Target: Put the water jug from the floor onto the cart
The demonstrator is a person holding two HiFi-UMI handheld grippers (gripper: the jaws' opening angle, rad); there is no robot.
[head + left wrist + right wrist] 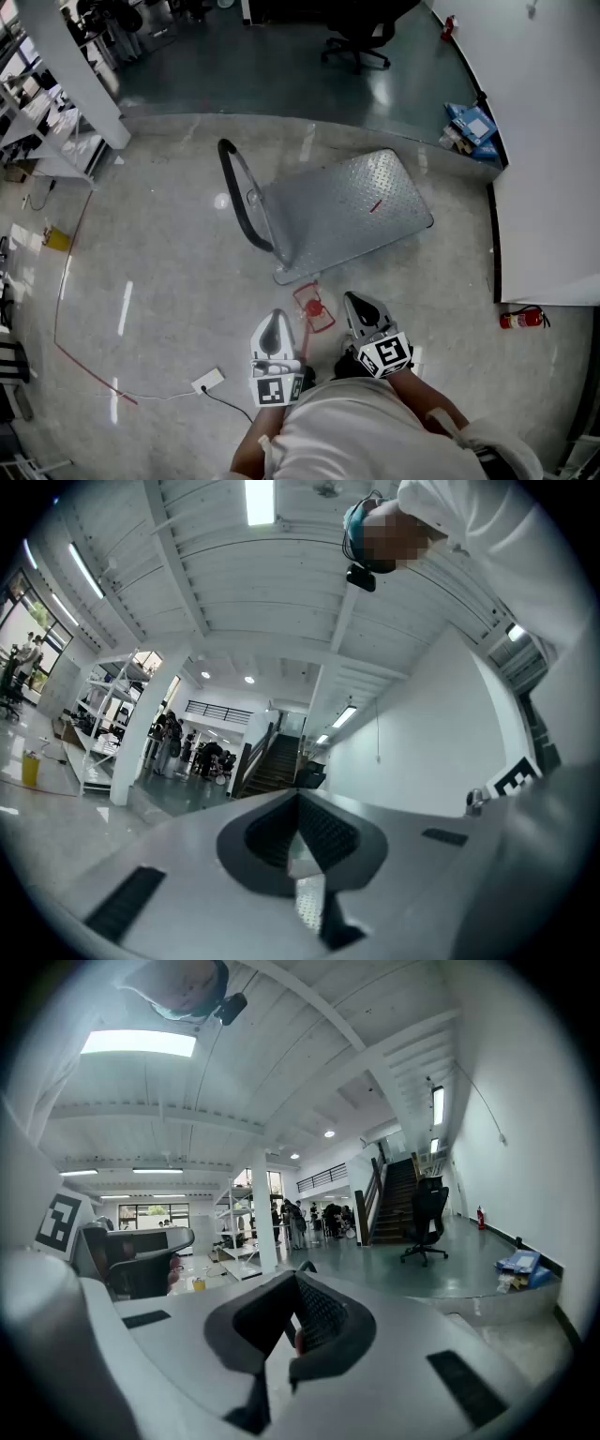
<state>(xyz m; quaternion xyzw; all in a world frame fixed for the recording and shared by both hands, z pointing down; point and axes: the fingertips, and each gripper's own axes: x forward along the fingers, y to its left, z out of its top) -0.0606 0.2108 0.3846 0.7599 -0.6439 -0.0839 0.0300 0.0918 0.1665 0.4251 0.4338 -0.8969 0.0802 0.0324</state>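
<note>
The water jug point(314, 307), clear with a red cap, stands on the floor just in front of the cart's near edge. The cart point(347, 208) is a grey platform trolley with a black loop handle point(239, 192) at its left end. My left gripper point(275, 323) is held low by my body, to the left of the jug, its jaws together and empty. Just right of the jug, my right gripper point(356, 302) is also shut on nothing. In the right gripper view a red spot of the jug point(298, 1340) shows in the gap behind the closed jaws.
A red fire extinguisher point(521, 319) lies by the white partition point(544, 141) on the right. Blue boxes point(472, 124) sit beyond the cart, with an office chair point(361, 37) further back. A white plug with its cable point(208, 380) lies at my left, and shelving point(47, 122) stands far left.
</note>
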